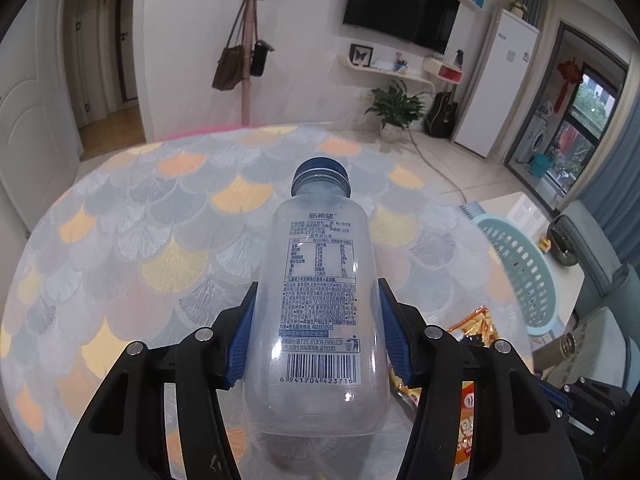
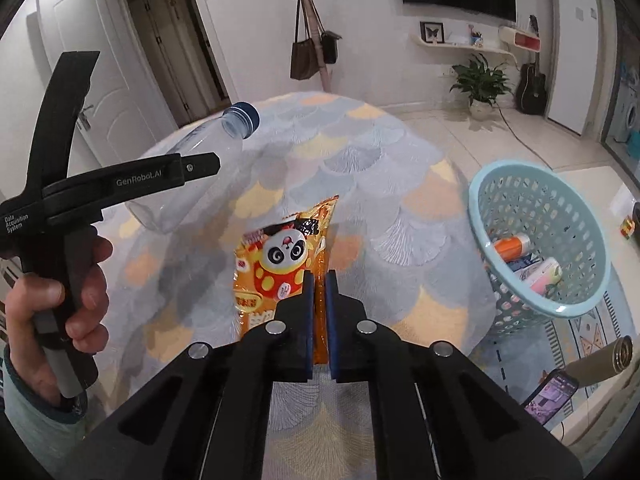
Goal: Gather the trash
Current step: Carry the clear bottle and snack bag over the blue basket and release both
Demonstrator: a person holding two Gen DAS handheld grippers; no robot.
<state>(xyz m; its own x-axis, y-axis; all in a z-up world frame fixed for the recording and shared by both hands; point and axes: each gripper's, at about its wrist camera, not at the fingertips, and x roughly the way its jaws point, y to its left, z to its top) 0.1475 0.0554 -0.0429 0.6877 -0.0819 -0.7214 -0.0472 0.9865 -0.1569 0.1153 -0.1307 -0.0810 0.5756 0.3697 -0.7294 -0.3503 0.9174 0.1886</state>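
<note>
My left gripper [image 1: 316,300] is shut on a clear empty plastic bottle [image 1: 320,300] with a dark blue cap, held above the round table [image 1: 132,240]. The bottle [image 2: 192,168] and the left gripper's body [image 2: 120,180] also show in the right wrist view, at the left. My right gripper [image 2: 319,280] is shut on the edge of an orange snack wrapper [image 2: 280,264] with a panda print, just above the table [image 2: 380,184]. A corner of the wrapper [image 1: 476,324] shows in the left wrist view.
A light blue perforated basket [image 2: 540,240] [image 1: 516,264] stands right of the table with a few packages inside. A phone [image 2: 550,394] and a metal tube [image 2: 600,360] lie lower right. A coat stand, plant and guitar stand by the far wall.
</note>
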